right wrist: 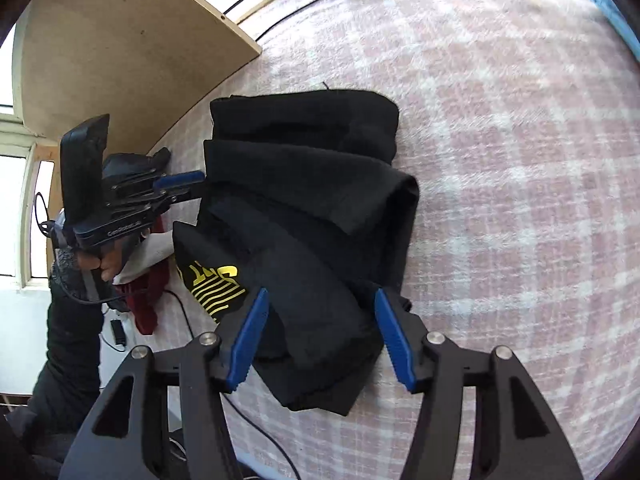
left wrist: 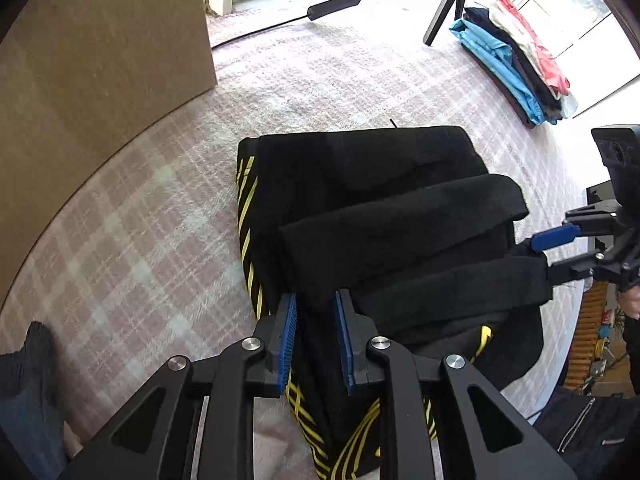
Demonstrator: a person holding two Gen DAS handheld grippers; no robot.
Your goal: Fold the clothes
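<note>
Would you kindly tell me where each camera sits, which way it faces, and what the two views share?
Left wrist: on the left gripper, facing steeply down at the black garment on the plaid cover; its open fingers straddle the cloth; the right gripper shows at the right edge.
Right wrist: on the right gripper, looking down at the garment from its other end; the left gripper and hand show.
Shared: garment, cover, each other's gripper.

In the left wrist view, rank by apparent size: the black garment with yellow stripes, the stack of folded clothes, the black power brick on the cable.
1. Black garment with yellow stripes, though nearness to the camera inflates it.
2. Stack of folded clothes.
3. Black power brick.
</note>
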